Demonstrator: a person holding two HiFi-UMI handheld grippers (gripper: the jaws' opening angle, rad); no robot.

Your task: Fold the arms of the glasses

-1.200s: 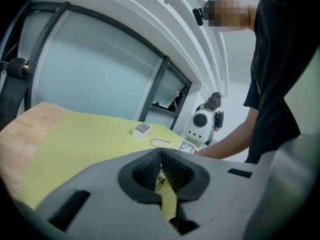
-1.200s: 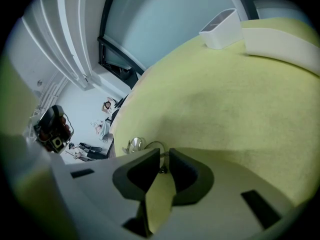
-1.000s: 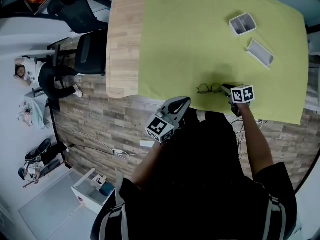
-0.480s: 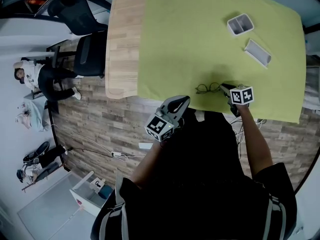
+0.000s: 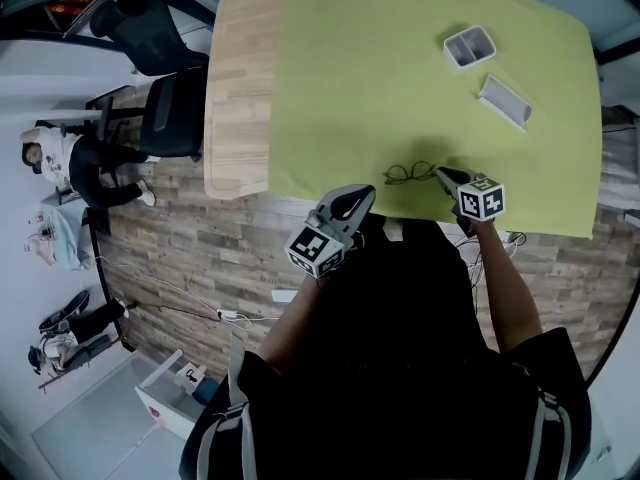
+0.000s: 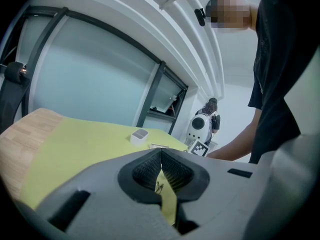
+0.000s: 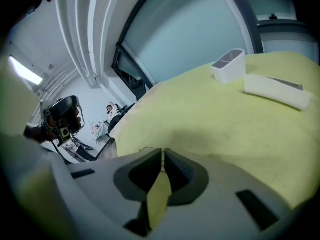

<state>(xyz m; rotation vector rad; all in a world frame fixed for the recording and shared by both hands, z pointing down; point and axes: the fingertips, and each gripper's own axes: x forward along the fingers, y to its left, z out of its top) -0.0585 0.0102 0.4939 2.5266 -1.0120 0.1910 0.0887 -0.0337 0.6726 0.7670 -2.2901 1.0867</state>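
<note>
- The left gripper's fingers (image 6: pixel 144 170) are pressed together at the tips with nothing between them.
- The left gripper (image 5: pixel 362 196) hovers over the near edge of the desk, well to the left of the glasses and apart from them.
- The right gripper's fingers (image 7: pixel 141 173) are drawn almost together, with only a thin slit between the tips. Whether that slit pinches a glasses arm cannot be told.
- The right gripper (image 5: pixel 441 174) sits low on the cloth, its tip right at the right end of the glasses.
- The glasses (image 5: pixel 408 174) lie on the cloth near the desk's front edge, a thin dark wire frame with the lenses side by side.
- A yellow-green cloth (image 5: pixel 380 78) covers most of the desk, leaving a strip of pale wood (image 5: pixel 238 88) bare on the left.
- Toward the far right of the cloth stand a small white box (image 5: pixel 469 47) with two compartments and, just nearer, a flat white case (image 5: pixel 503 101). They are close together and well apart from the glasses.
- The floor (image 5: pixel 200 258) is grey-brown wood plank, with cables trailing across it.
- A dark office chair (image 5: pixel 165 108) stands at the desk's left end, and a person (image 5: pixel 60 148) sits beyond it.
- A large glass wall (image 6: pixel 85 79) in dark frames rises behind the desk.
</note>
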